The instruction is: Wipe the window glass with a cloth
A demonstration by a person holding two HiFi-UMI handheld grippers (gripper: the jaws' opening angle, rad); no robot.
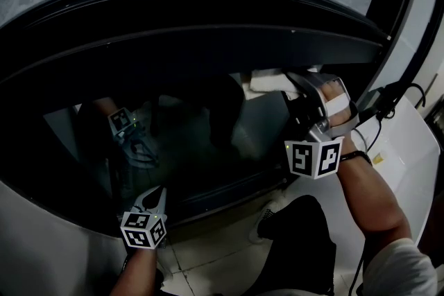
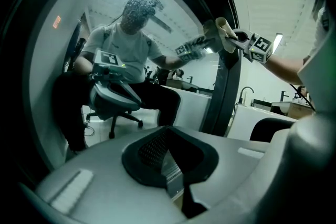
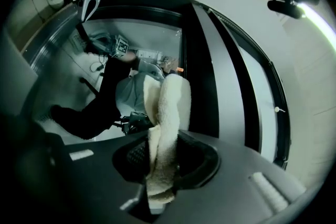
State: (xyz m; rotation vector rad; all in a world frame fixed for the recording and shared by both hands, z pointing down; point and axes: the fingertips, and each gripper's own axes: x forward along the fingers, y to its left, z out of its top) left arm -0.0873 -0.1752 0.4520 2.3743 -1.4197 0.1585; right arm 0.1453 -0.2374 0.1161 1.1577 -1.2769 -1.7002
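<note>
The right gripper (image 1: 302, 90) held a white fluffy cloth (image 1: 266, 82) between its jaws and pressed it flat against the dark window glass (image 1: 187, 142), at the upper right part of the pane, just under the black curved frame (image 1: 208, 45). The left gripper (image 1: 154, 197) was low at the left, near the bottom edge of the glass, with its jaws closed together on nothing.
</note>
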